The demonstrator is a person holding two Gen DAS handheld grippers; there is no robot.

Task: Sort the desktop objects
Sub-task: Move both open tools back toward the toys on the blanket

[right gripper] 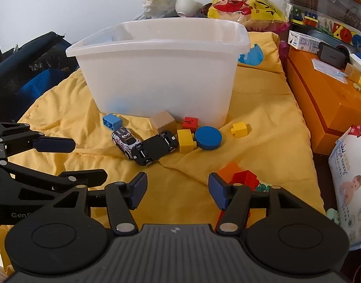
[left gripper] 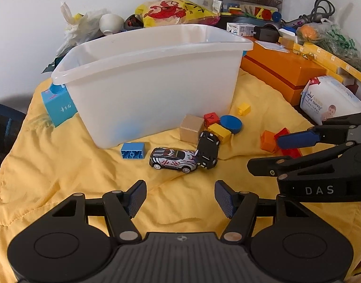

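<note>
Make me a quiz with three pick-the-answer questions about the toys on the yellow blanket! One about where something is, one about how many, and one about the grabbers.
1. Where is the blue round disc?
A. inside the white bin
B. on the blanket beside the yellow block
C. on the orange box

2. How many toy cars are there?
A. one
B. two
C. four

3. What is the right gripper doing?
A. open, holding nothing
B. squeezing a car
C. squeezing a red block

Answers:
1 B: it lies by the yellow block, before the white bin.
2 B: a white car and a black car touch.
3 A: its fingers stand apart over bare blanket.
</note>
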